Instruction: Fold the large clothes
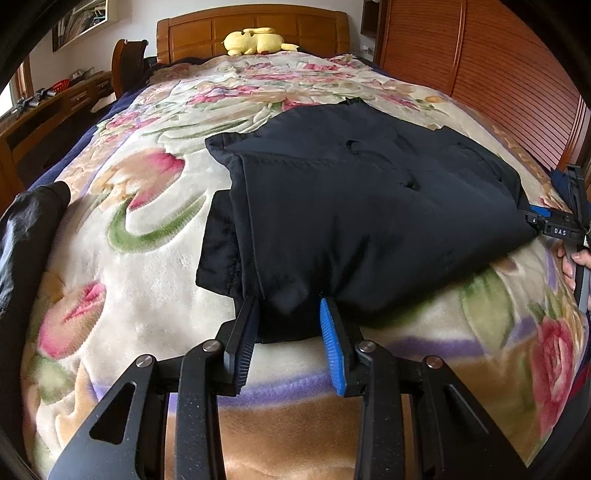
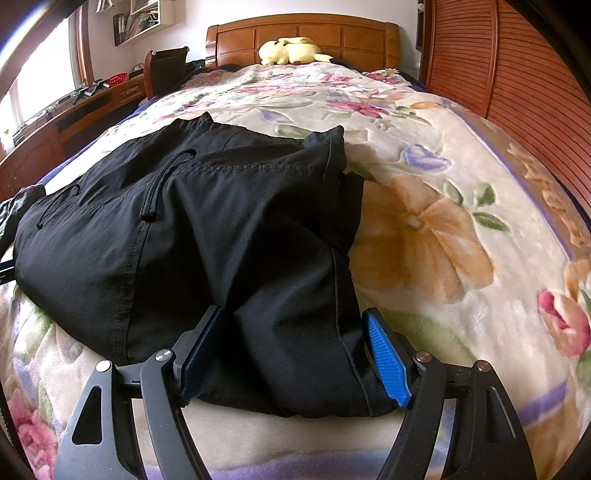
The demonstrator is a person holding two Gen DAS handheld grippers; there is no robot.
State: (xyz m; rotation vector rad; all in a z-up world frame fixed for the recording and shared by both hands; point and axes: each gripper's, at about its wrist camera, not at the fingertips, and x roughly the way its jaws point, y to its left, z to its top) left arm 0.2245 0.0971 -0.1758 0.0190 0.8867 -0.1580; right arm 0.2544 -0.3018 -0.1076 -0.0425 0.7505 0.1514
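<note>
Black trousers [image 1: 369,206] lie folded on the floral blanket [image 1: 147,206] near the bed's foot. My left gripper [image 1: 290,306] is low over the blanket, and the near left corner of the fold lies slack between its fingers, which stand apart. My right gripper [image 2: 293,314] straddles the near right end of the trousers [image 2: 184,240] with its jaws wide; its blue pad [image 2: 386,358] is bare and not pressing the cloth. The left wrist view also catches the right gripper [image 1: 554,230] and a hand [image 1: 570,262] at the trousers' far right corner.
Another dark garment [image 1: 33,221] lies at the bed's left edge. A yellow plush toy [image 1: 258,40] rests by the wooden headboard [image 1: 251,29]. Louvred wooden doors [image 2: 517,74] run along the right side, and a desk [image 2: 92,103] and chair [image 2: 166,70] stand on the left.
</note>
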